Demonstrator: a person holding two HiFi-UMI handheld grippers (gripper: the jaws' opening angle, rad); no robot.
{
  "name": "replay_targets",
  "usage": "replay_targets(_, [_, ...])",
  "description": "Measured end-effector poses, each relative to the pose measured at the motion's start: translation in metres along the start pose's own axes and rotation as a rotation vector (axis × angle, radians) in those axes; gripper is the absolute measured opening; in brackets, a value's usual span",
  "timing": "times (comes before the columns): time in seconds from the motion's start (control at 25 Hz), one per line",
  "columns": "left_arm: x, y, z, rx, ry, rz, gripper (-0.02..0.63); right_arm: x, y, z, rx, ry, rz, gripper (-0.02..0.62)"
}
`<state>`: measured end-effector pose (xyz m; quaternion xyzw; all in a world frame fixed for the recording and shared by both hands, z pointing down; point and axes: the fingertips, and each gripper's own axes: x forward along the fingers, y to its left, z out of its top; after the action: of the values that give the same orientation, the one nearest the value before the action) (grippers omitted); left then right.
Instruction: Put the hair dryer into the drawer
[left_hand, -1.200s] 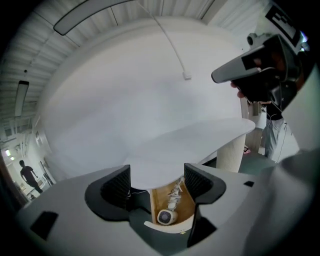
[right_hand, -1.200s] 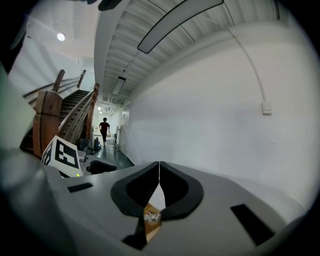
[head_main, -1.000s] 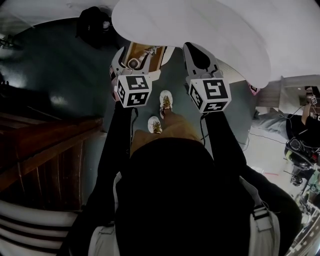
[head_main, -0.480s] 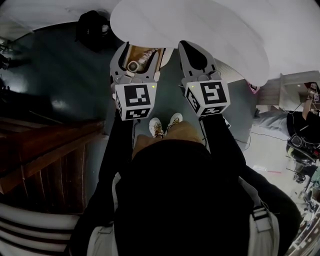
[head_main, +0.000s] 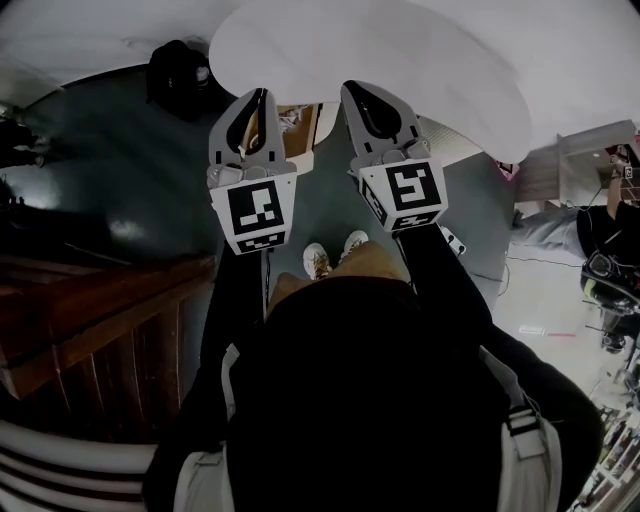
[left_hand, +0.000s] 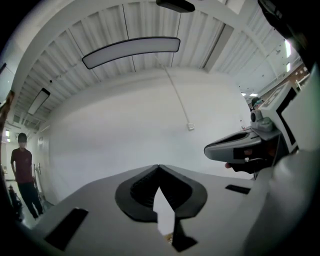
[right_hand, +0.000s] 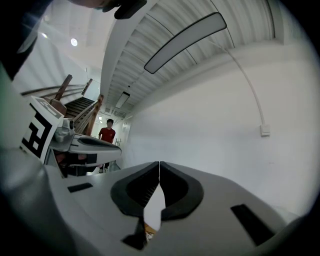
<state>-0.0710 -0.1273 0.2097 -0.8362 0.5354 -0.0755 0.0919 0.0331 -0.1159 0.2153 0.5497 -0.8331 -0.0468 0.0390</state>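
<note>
left gripper (left_hand: 158, 167): my jaws are together, tips meeting, nothing between them, just white wall ahead. A second ago, and half a second ago, they stood wide apart over the drawer. That's the main change. right gripper (right_hand: 159, 163): jaws together too and empty, same as before.

Head view: both grippers sit higher in the frame than a second ago, the left one more so. They're side by side in the upper middle, pointing at the white tabletop (head_main: 400, 60).

drawer (head_main: 301, 140) is open with wood showing inside. It sits in the gap between the two grippers at upper centre, under the tabletop's edge.

hair dryer (head_main: 290, 118): earlier its round end lay in plain view in the drawer, under my open left jaws. Now my left gripper covers that spot, and only a pale sliver shows in the drawer just right of it. Neither gripper holds it.

shoes (head_main: 335, 255) at centre frame are side by side now. A second ago one was ahead of the other.

A person (left_hand: 22, 172) stands at the far left of the left gripper view.
</note>
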Motion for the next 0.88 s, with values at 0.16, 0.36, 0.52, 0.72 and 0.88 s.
replay_targets(0.16, [-0.004,0.008,0.006,-0.03,-0.02,0.007,0.014,0.0,0.001,0.004,0.002,-0.014,-0.005,0.026])
replay_targets(0.36, [-0.006,0.01,0.016,-0.034,-0.059,-0.004,0.014,0.001,0.003,0.006,0.01,-0.02,-0.005,0.026])
replay_targets(0.52, [-0.006,0.009,0.019,-0.042,-0.071,-0.02,0.014,0.004,0.006,0.008,0.009,-0.028,0.004,0.026])
replay_targets(0.72, [0.0,0.008,0.02,-0.041,-0.065,-0.023,0.014,0.005,0.001,0.008,-0.028,-0.02,-0.005,0.026])
replay_targets(0.88, [0.002,0.006,0.021,-0.043,-0.06,-0.023,0.014,0.005,-0.002,0.008,-0.024,-0.021,-0.004,0.026])
